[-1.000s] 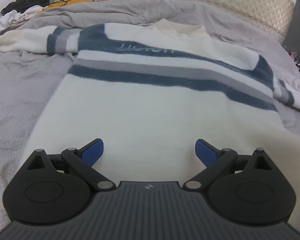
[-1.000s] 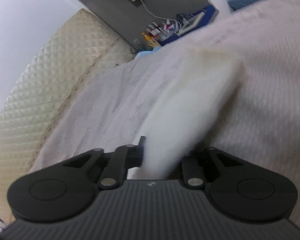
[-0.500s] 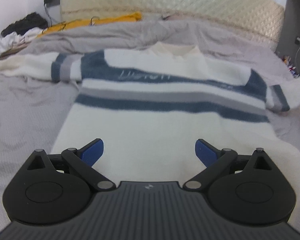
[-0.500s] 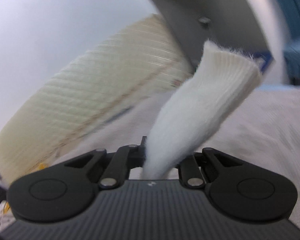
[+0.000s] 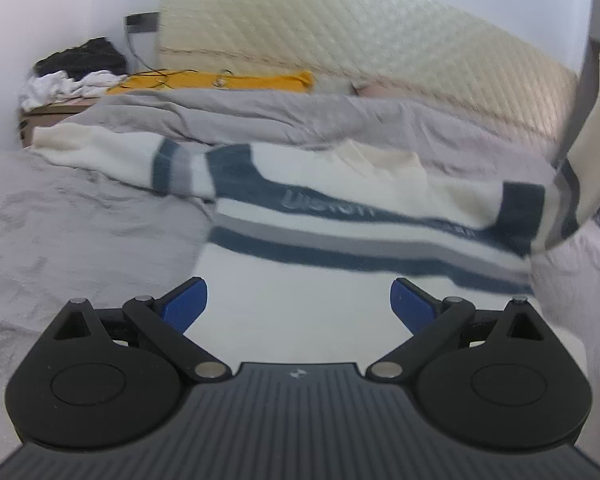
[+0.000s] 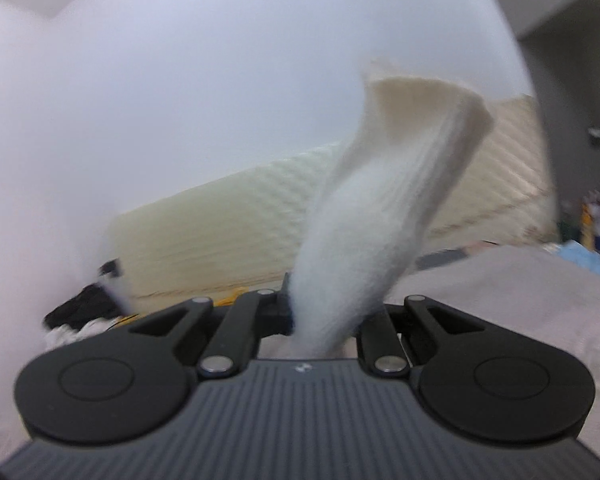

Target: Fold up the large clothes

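Note:
A cream sweater [image 5: 340, 216] with navy and grey stripes lies flat on the grey bed, its left sleeve [image 5: 112, 152] stretched out sideways. My left gripper [image 5: 299, 304] hovers open over the sweater's lower body, nothing between its blue pads. The right sleeve [image 5: 588, 152] rises off the bed at the right edge of that view. In the right wrist view my right gripper [image 6: 328, 316] is shut on that sleeve's cuff [image 6: 384, 208], which sticks up between the fingers in front of the white wall.
A quilted cream headboard [image 5: 360, 48] runs along the far side of the bed. A rumpled grey duvet [image 5: 260, 116], a yellow cloth [image 5: 220, 80] with cables and a pile of dark and white clothes [image 5: 72, 72] lie beyond the sweater. Clutter stands at the far right [image 6: 596, 220].
My right gripper has lifted the sleeve cuff high off the bed and rolled level. The left gripper has drawn back and up, showing more of the sweater and headboard.

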Available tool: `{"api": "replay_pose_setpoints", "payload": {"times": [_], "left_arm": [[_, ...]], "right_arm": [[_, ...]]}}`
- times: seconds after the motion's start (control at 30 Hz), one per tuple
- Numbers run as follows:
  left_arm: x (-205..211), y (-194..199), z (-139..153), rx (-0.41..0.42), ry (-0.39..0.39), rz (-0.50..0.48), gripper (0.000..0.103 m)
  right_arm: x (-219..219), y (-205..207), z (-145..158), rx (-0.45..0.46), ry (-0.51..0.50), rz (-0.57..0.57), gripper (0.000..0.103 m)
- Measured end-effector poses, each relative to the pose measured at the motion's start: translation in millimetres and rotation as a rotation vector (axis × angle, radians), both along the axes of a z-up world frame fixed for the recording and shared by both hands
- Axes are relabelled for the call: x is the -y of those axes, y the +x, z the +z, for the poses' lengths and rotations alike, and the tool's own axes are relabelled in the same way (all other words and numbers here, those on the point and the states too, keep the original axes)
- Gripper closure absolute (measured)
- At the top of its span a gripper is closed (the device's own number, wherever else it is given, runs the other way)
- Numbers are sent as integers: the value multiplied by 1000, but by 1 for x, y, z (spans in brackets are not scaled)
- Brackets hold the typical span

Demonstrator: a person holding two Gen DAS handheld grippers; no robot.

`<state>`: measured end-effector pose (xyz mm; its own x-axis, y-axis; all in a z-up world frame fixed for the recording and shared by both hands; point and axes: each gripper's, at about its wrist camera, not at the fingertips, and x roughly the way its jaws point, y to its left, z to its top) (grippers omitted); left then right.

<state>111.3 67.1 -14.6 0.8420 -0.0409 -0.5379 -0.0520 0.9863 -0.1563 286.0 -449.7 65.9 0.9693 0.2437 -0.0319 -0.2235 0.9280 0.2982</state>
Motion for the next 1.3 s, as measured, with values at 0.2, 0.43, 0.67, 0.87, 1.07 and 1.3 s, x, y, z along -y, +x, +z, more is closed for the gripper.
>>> {"api": "replay_pose_setpoints", "payload": {"times": [0.2, 0.43, 0.67, 0.87, 1.07, 1.3], "left_arm": [[-49, -8, 6, 16, -125, 64, 3], [-87, -28, 18, 95, -222, 107, 3], [-110, -39, 21, 132, -295, 170, 3], [-118, -36, 17, 129, -326, 196, 3], [-103, -26, 12, 123, -293, 155, 3], [-86, -21, 10, 107, -264, 85, 3]], "right_arm": [[-85, -34, 1, 29, -85, 124, 89], [-187, -75, -69, -17, -244, 281, 89], [-263, -84, -147, -127, -296, 354, 89], [-298, -77, -195, -195, -384, 409, 88], [-310, -85, -216, -242, -396, 469, 86], [-295, -96, -214, -341, -386, 556, 44]]}}
